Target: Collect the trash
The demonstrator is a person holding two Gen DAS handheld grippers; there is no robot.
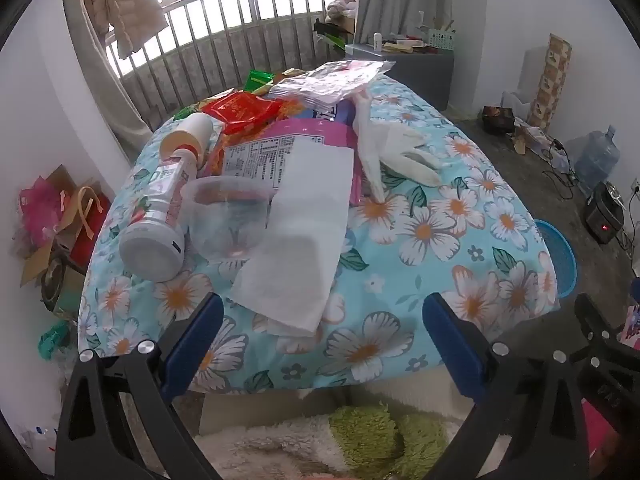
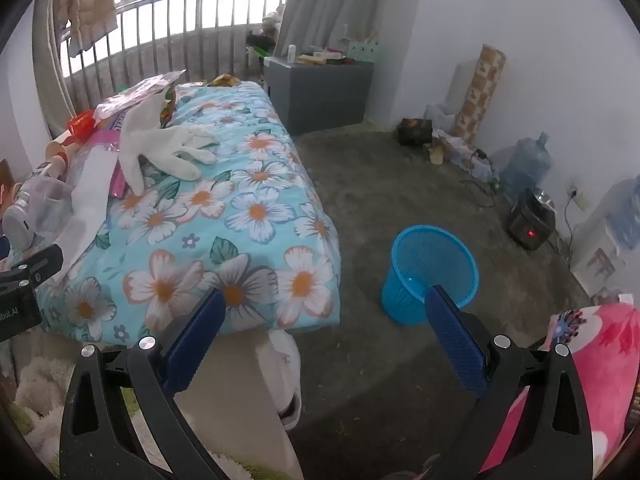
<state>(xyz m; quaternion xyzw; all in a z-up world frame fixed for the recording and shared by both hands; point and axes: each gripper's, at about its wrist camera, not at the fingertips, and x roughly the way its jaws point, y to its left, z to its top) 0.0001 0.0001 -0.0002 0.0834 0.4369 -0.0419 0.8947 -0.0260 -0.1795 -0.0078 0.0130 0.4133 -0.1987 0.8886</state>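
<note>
On flowered cloth (image 1: 420, 240): limp glove (image 1: 394, 152), round clear cup (image 1: 228, 216), flat tissue (image 1: 296, 240)

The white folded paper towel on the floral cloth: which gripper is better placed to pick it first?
Left. The left gripper is open, facing the white folded paper towel directly. The right gripper faces the blue mesh bin.

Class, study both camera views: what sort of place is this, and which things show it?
Probably a lived-in home room: a jacket hangs by the barred window, and a blue wastebasket stands on the floor.
</note>
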